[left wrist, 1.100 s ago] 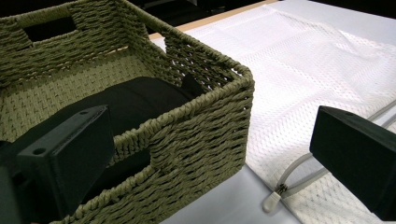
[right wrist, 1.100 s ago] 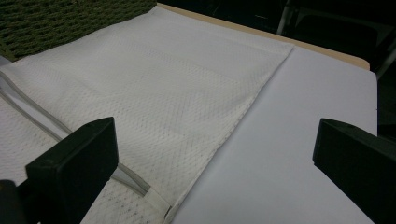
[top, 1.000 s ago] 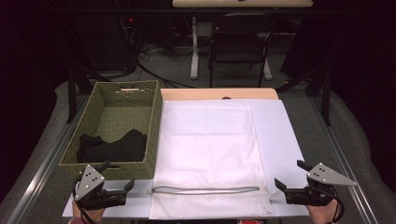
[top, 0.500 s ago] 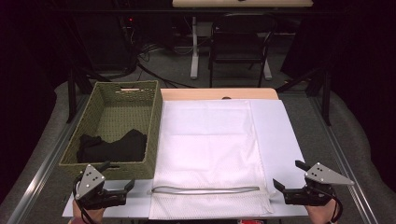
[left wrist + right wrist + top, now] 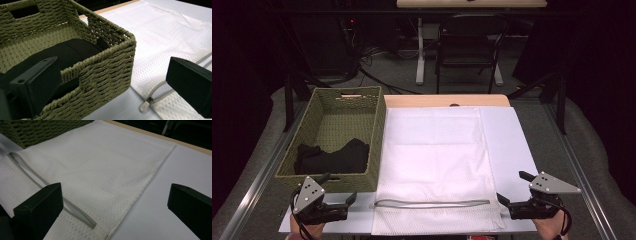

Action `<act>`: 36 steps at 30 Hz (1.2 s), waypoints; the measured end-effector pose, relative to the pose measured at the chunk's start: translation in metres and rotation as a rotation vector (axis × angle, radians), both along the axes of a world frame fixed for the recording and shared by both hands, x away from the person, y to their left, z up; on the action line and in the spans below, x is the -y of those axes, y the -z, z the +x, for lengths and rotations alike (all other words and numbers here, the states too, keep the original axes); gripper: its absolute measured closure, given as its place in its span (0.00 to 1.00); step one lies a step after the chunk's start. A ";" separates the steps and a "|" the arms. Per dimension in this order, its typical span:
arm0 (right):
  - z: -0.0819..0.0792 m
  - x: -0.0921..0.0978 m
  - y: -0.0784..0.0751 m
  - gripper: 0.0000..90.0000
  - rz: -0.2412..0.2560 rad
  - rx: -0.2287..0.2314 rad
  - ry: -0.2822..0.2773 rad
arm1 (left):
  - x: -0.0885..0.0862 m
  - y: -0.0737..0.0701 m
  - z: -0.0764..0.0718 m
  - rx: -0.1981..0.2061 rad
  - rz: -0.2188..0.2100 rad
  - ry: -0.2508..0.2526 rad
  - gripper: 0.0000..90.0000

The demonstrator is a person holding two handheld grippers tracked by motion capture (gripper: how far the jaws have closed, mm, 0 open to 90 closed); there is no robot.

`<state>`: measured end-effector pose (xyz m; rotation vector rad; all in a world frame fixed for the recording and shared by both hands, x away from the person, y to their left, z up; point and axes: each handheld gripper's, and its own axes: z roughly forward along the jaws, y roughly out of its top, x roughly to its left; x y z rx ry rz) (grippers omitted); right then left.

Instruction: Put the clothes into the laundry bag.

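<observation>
room: dark studio, cables and a chair past the table at 12 o'clock.
bag: white mesh laundry bag flat at centre, long axis 6 to 12, zipper across the 6 o'clock end.
basket: woven basket at 9 o'clock touching the bag's edge, black garment inside.
left gripper: wide open, empty, near 7 o'clock.
right gripper: wide open, empty, near 5 o'clock.
tip: probably pinch the zipper pull squarely, pin the hem opposite.
</observation>
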<state>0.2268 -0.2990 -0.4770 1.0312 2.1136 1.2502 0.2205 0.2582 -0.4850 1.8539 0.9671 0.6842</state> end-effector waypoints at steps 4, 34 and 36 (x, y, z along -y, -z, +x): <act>0.006 -0.012 0.000 0.00 -0.014 -0.026 -0.034 | 0.000 0.000 0.001 -0.009 0.005 0.001 0.00; 0.057 -0.108 0.029 0.00 -0.165 -0.211 -0.301 | 0.001 0.001 0.001 -0.016 0.012 0.007 0.00; 0.060 -0.115 0.033 0.00 -0.180 -0.227 -0.315 | 0.001 0.000 0.001 -0.015 0.016 0.009 0.00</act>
